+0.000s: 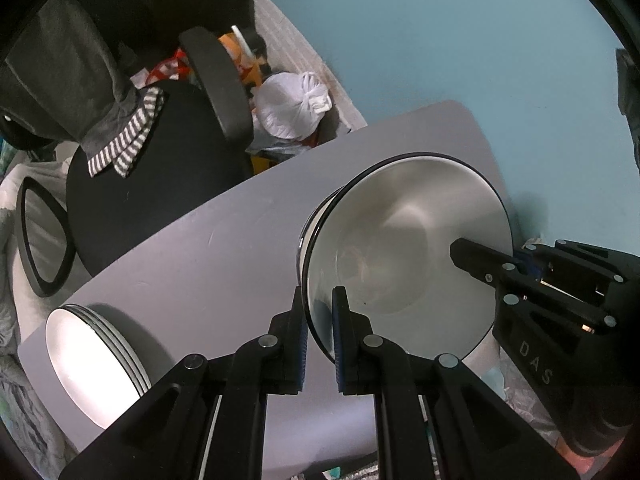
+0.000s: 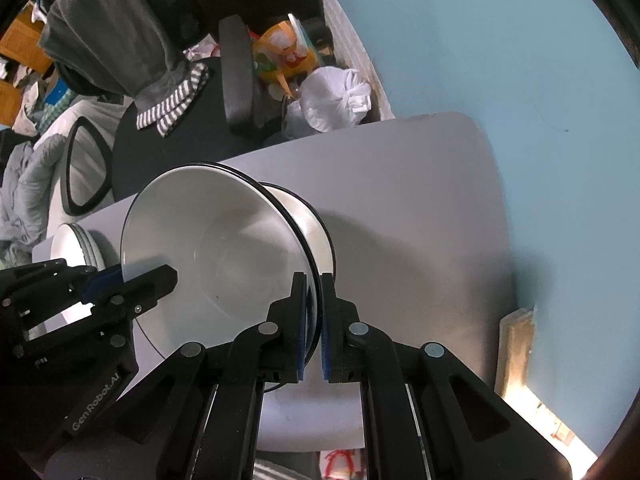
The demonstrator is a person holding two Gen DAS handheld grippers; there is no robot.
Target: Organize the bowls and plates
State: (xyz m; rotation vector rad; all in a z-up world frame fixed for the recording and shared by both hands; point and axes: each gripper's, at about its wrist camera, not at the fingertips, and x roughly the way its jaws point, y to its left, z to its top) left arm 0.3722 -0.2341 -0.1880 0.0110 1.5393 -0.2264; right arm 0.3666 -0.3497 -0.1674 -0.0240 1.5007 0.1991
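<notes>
A white bowl with a black rim hangs over the grey table, gripped from both sides. My left gripper is shut on its near rim in the left wrist view. My right gripper is shut on the opposite rim. A second black-rimmed bowl shows just beneath the held one; whether the two touch I cannot tell. A stack of white plates rests on the table's left end.
A black office chair stands past the table's far edge, with a grey garment and striped cloth on its seat. A tied white plastic bag and clutter lie behind. Blue floor lies to the right.
</notes>
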